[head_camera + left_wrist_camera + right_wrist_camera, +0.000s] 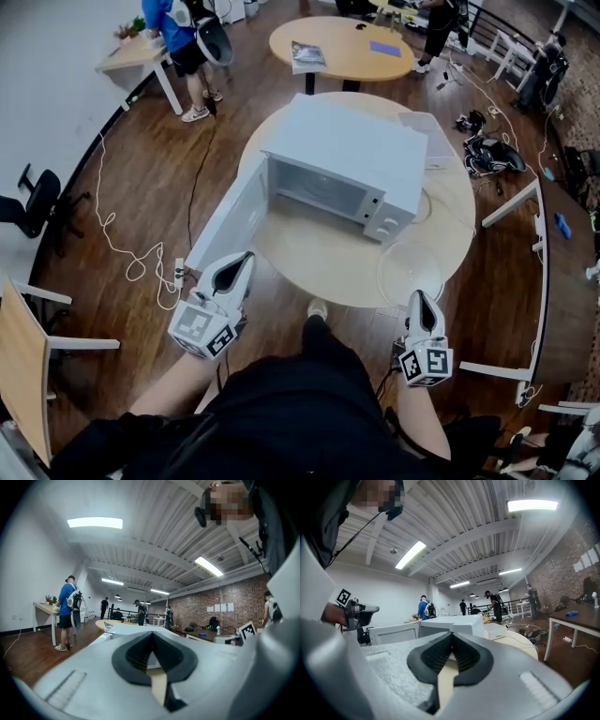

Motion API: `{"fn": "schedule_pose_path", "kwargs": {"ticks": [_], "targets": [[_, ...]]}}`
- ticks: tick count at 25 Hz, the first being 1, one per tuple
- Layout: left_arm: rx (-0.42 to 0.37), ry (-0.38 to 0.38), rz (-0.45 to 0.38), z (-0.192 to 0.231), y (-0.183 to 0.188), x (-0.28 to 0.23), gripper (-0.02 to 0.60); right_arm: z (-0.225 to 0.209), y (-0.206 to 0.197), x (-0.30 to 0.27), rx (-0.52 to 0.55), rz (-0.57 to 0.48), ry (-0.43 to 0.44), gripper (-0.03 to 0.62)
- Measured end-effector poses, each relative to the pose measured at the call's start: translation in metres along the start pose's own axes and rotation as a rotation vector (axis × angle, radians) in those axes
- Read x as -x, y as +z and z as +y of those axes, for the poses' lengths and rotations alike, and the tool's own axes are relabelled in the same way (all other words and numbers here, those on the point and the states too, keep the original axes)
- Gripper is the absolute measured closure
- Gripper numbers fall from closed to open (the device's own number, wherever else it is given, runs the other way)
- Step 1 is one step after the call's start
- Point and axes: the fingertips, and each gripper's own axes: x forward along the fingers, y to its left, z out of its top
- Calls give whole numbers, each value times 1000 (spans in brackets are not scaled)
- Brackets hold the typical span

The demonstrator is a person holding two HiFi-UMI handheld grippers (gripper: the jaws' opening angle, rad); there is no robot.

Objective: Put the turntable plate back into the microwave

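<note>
Marker cube (203,330), left hand-held gripper (246,256).

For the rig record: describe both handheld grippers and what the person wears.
The left gripper and right gripper look alike. Each has a light grey, tapered plastic shell, black ribbed pads lining the jaws, and a white cube at the rear printed with black square markers. The person wears black clothing.
</note>
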Motion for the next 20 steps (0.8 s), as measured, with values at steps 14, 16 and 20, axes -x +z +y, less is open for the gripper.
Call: {"fn": "schedule_pose_path", "kwargs": {"ticks": [14, 16, 20], "targets": [[29, -19, 88, 36, -2, -74, 578, -6, -30, -54, -67, 79, 9, 592], [34, -22, 90, 38, 1, -85, 578, -15, -31, -59, -76, 85, -5, 592], [35, -24, 122, 44, 1, -102, 578, -26, -28, -71, -89, 85, -15, 592]]}}
